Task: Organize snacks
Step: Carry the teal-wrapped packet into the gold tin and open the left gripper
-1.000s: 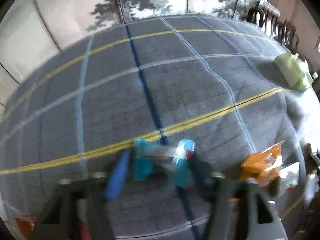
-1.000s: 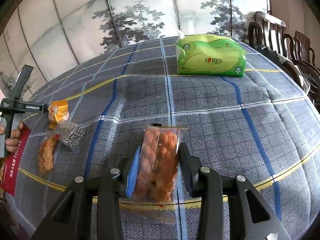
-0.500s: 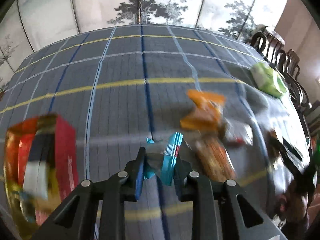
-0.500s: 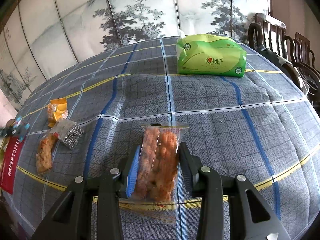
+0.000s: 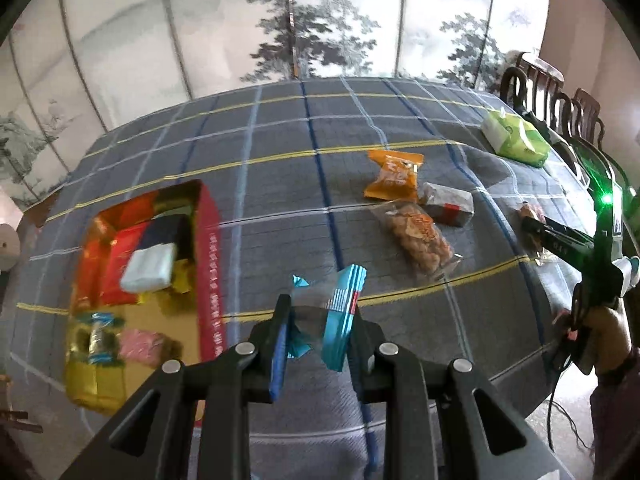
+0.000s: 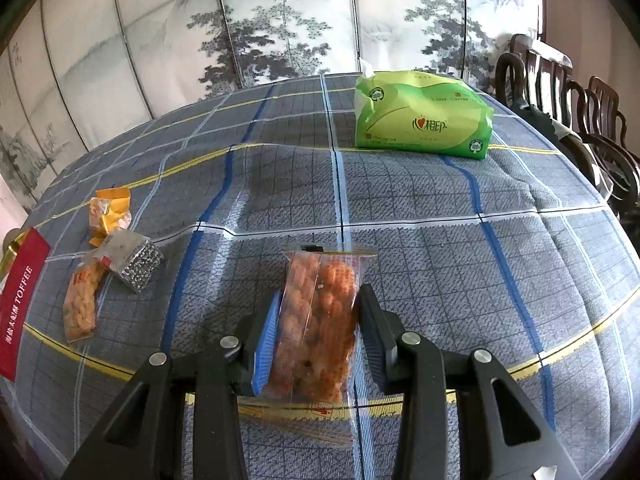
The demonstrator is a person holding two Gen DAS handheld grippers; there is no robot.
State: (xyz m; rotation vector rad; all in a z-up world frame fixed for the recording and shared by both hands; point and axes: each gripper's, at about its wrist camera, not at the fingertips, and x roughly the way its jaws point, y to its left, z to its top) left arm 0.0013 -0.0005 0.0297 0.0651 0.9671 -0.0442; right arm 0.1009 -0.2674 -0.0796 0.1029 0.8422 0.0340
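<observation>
Painted folding screens with ink trees stand behind a table under a grey plaid tablecloth crossed by blue, white and yellow lines. From the left wrist view, the left gripper is clamped tight on a teal-wrapped snack, the wrapper pinched between its 2 fingers and held above the cloth. At the left lies an open red and gold toffee box holding assorted packets, among them a white one and a pink one. Further right on the cloth, 3 loose snacks sit close together: an orange packet, a silver and clear packet just beside it, and a clear bag of fried snacks nearest the camera. A green tissue pack rests near the far right edge, beside dark wooden chairs. At the right edge, the right gripper appears side-on in the person's hand. From the right wrist view, the right gripper is closed on a clear bag of orange fried snacks, its fingers pressing both sides. The tissue pack lies beyond it. To the left sit the orange packet, the silver packet and the other fried snack bag, near the box's red side printed TOFFEE.
</observation>
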